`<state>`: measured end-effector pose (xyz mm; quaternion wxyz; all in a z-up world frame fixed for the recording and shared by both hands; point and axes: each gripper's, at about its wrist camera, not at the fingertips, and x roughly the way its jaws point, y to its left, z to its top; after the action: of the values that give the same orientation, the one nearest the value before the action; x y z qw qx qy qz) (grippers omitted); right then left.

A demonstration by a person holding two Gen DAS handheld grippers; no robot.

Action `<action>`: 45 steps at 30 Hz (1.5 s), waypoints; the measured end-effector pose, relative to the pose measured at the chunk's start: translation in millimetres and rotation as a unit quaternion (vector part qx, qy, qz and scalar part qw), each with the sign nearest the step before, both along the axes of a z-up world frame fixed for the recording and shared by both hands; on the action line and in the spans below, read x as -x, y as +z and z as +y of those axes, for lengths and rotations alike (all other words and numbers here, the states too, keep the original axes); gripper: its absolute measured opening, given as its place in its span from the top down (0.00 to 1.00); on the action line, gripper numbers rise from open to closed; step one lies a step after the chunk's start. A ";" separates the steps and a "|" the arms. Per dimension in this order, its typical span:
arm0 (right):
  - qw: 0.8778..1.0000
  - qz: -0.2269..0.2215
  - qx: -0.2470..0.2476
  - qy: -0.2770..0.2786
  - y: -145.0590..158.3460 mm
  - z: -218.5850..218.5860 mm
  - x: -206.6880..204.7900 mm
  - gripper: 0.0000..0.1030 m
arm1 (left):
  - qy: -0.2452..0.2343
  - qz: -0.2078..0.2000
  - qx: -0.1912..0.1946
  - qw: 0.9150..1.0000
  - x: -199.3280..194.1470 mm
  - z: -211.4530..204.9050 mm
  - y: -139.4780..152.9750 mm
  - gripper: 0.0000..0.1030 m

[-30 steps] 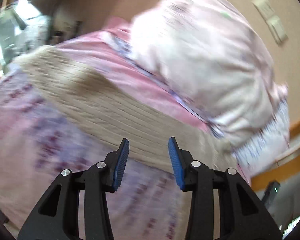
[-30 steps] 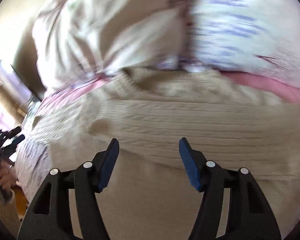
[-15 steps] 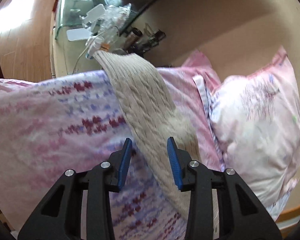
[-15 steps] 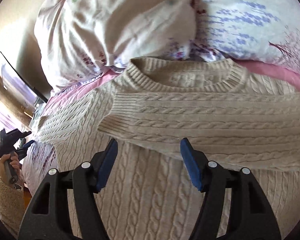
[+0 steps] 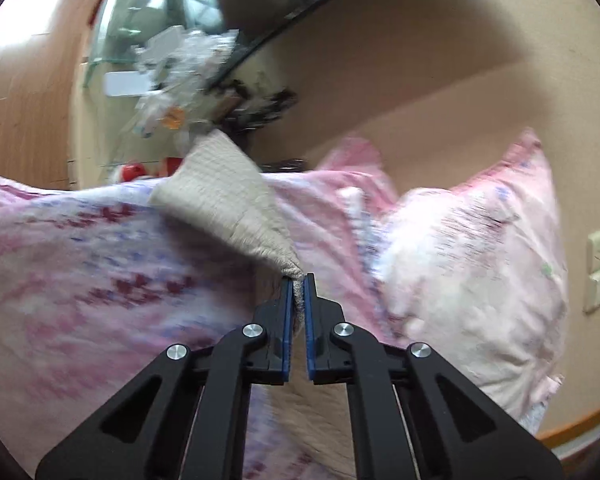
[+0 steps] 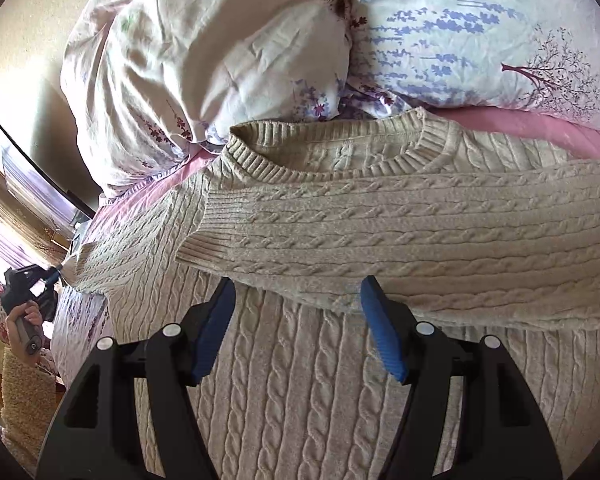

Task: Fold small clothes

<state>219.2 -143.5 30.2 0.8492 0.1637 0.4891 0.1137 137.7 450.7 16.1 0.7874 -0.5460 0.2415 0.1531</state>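
Black gripper [image 6: 296, 300] (blue pads), fuzzy sleeve [image 6: 24, 384].

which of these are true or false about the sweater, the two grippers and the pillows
1. The left gripper is shut on the sweater's sleeve. True; its jaws have just closed on the knit.
2. The right gripper grips the sweater. False: its jaws stand open above the knit, nothing between them.
3. One sleeve lies folded across the sweater's chest. True.
4. The sweater is dark blue. False: it is cream cable knit.
5. The pillows lie beyond the sweater's collar. True.
6. The sweater lies on a bare wooden table. False: it lies on pink bedding.
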 end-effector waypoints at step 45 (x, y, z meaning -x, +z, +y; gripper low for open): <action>0.995 0.065 -0.062 -0.036 -12.0 -14.7 -47.8 0.69 | -0.304 0.061 -0.115 0.944 -66.8 -177.7 -12.8 0.41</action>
<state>267.0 -158.2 18.3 0.8073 0.2405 0.5292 0.1018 204.6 273.0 3.4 0.8377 -0.3419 0.4245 -0.0340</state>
